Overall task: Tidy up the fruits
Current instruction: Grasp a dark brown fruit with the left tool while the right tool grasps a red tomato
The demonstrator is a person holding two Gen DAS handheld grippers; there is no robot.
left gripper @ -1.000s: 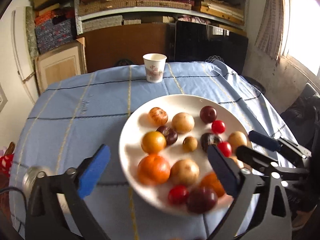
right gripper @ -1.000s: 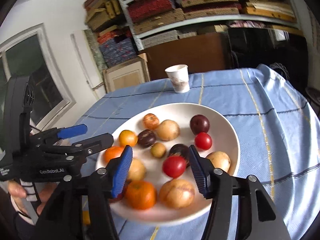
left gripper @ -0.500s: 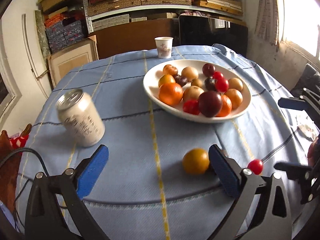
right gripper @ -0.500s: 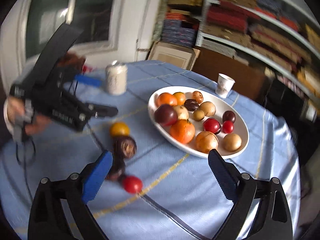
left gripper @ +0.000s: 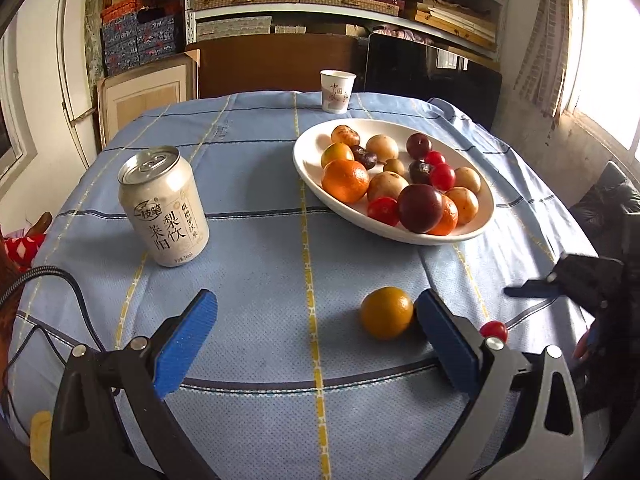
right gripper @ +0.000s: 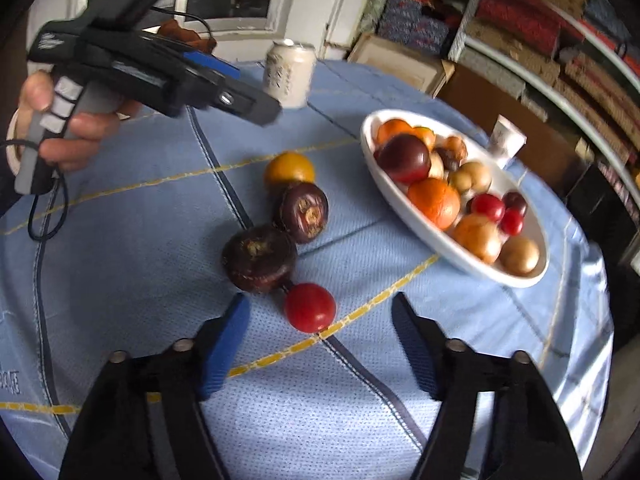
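Note:
A white oval plate (left gripper: 308, 168) (right gripper: 404, 220) holds several fruits: oranges, plums, red tomatoes, tan round fruits. On the blue tablecloth lie a yellow-orange fruit (left gripper: 386, 312) (right gripper: 289, 169), two dark purple fruits (right gripper: 303, 212) (right gripper: 259, 259) and a red tomato (right gripper: 310, 307) (left gripper: 493, 330). My left gripper (left gripper: 316, 334) is open, its right pad beside the yellow-orange fruit. My right gripper (right gripper: 320, 334) is open, the red tomato just ahead between its fingers. The left gripper also shows in the right wrist view (right gripper: 224, 80).
A white drink can (left gripper: 164, 208) (right gripper: 290, 72) stands left of the plate. A paper cup (left gripper: 337, 91) (right gripper: 507, 140) stands behind the plate. Shelves with boxes and a dark cabinet rise behind the table. A cable (left gripper: 48, 276) trails at the left edge.
Both grippers pulled back from above the plate towards the table's near side. The right gripper has come lower and closer to the loose red tomato and dark fruits.

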